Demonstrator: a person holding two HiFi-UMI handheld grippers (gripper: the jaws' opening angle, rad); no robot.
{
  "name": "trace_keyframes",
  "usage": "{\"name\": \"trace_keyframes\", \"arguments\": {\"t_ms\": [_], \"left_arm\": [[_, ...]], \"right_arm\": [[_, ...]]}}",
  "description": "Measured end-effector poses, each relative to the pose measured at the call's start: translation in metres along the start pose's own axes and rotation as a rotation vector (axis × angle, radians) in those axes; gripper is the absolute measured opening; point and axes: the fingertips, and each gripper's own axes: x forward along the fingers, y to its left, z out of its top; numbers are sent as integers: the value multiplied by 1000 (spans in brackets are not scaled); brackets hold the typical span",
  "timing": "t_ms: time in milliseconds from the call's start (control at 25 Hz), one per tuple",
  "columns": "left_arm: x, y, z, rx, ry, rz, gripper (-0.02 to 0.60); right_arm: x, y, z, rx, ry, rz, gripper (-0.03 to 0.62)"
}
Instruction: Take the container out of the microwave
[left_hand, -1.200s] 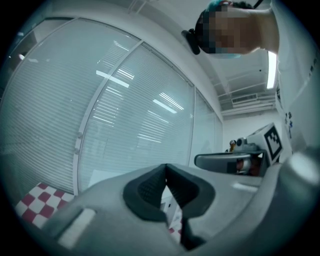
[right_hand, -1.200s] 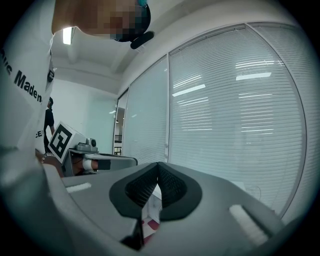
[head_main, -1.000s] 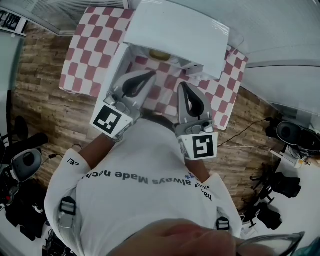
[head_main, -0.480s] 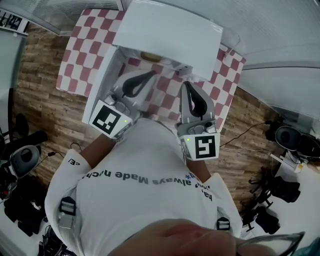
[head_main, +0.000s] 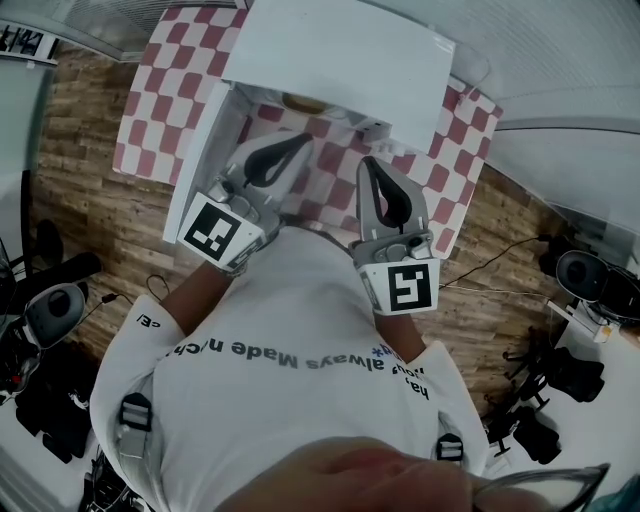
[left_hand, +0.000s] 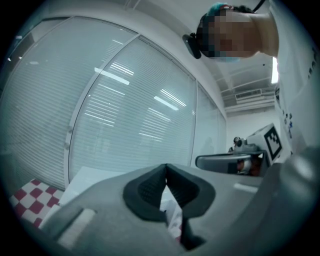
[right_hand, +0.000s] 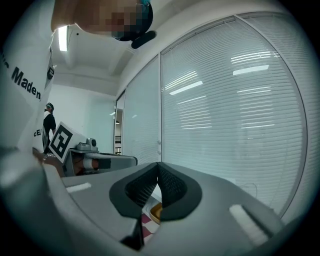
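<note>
A white microwave (head_main: 340, 50) stands on a table with a red-and-white checked cloth (head_main: 160, 100). Its door (head_main: 197, 160) is swung open to the left. A yellowish container (head_main: 305, 103) shows just inside the opening, and it also peeks out as an orange rim (right_hand: 154, 212) under the right jaws. My left gripper (head_main: 300, 143) and right gripper (head_main: 368, 163) are side by side in front of the opening, a short way from the container. Both are shut with nothing held. In their own views the left gripper (left_hand: 166, 167) and right gripper (right_hand: 158, 165) have their pads closed together.
A small white part (head_main: 376, 127) sits at the microwave's front right. Glass walls with blinds (right_hand: 240, 110) rise behind the table. Wooden floor (head_main: 80, 200) surrounds it, with dark equipment and cables (head_main: 590, 280) at both sides. The person's white-shirted torso (head_main: 290, 380) fills the lower head view.
Both grippers have shifted together a little toward the microwave opening. Their jaws stay shut and nothing has been taken hold of.
</note>
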Motion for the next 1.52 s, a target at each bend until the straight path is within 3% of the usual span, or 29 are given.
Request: {"name": "trace_keyframes", "arguments": {"t_ms": [720, 1520], "left_arm": [[-16, 29, -90, -60, 157, 47, 40], [3, 91, -169, -133, 230, 106, 63]], "right_arm": [[19, 17, -95, 85, 158, 24, 26], [80, 8, -182, 141, 262, -7, 58]]}}
